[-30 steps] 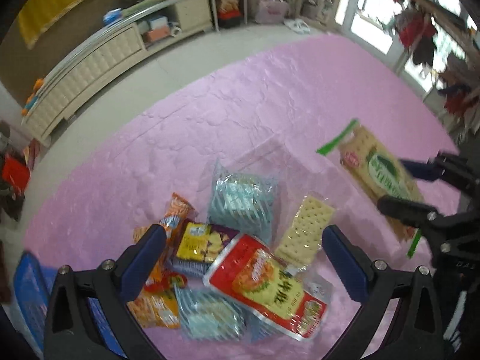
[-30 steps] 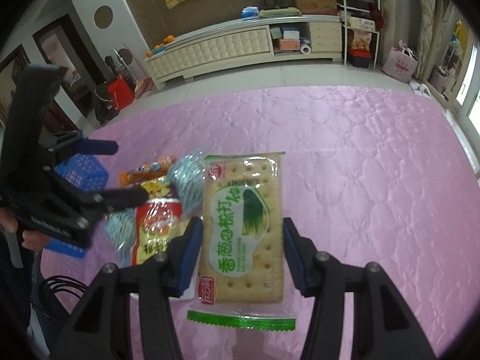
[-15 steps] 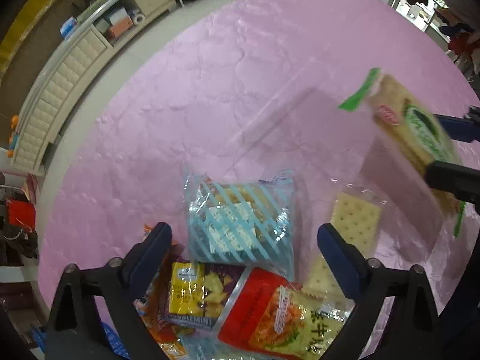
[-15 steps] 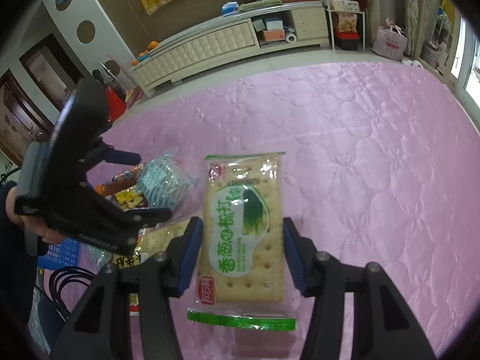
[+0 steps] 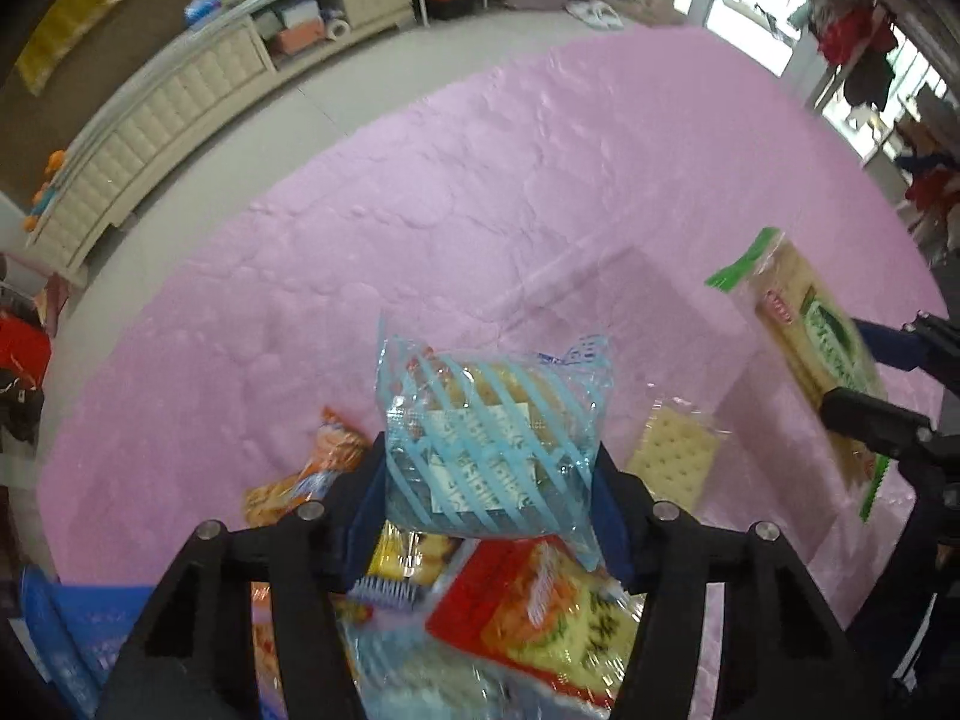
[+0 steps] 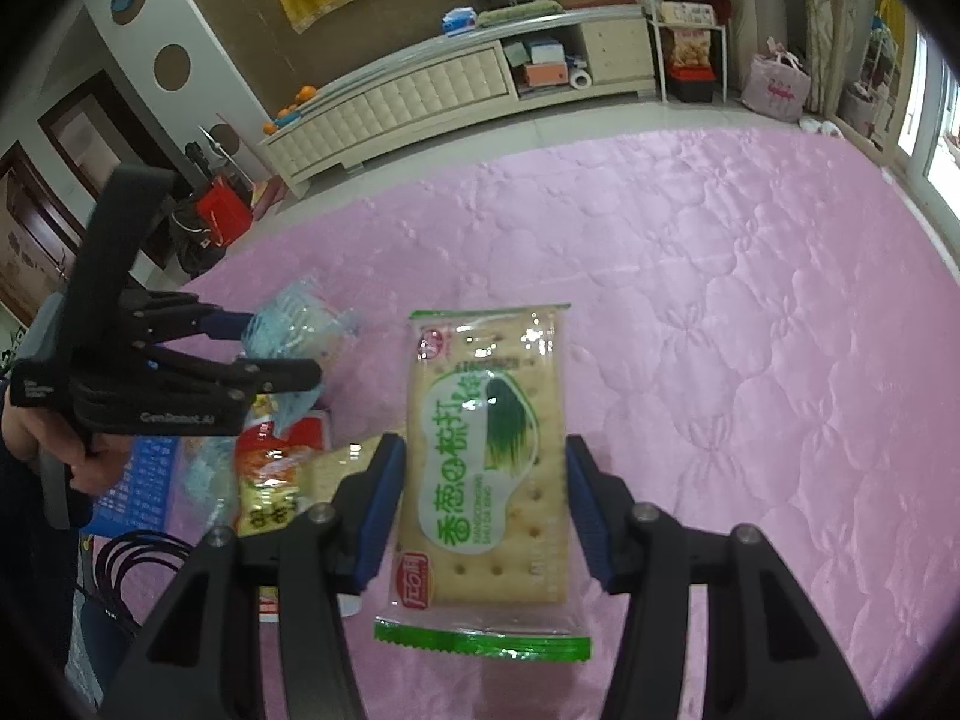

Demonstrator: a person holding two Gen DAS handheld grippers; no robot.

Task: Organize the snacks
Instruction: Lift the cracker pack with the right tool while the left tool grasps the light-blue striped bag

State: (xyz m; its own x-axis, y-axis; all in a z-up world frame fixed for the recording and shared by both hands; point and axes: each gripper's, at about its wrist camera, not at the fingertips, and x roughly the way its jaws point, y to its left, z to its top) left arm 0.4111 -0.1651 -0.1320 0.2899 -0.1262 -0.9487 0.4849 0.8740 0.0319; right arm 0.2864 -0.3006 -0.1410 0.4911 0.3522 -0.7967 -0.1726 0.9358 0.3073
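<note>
A blue-striped clear snack packet (image 5: 492, 420) sits between the blue pads of my left gripper (image 5: 486, 456), whose jaws are closing and press on its sides. It hangs just above the snack pile: a red-and-yellow packet (image 5: 540, 606), a plain cracker packet (image 5: 675, 456), an orange packet (image 5: 324, 462) and a yellow one (image 5: 408, 558). My right gripper (image 6: 486, 480) is shut on a green-trimmed cracker packet (image 6: 486, 420), held above the pink mat (image 6: 720, 300). The right wrist view shows the left gripper (image 6: 282, 345) at the left with the blue packet (image 6: 294, 318).
A blue basket (image 5: 78, 624) sits at the lower left beside the pile. What looks like a clear plastic box (image 5: 576, 264) stands on the mat between the two grippers. A black cable (image 6: 138, 552) lies near the basket. A cream cabinet (image 6: 420, 102) lines the far wall.
The left jaws have narrowed from wide open onto the blue-striped packet, which now sits raised between the pads. The right gripper still holds the green cracker packet in place.
</note>
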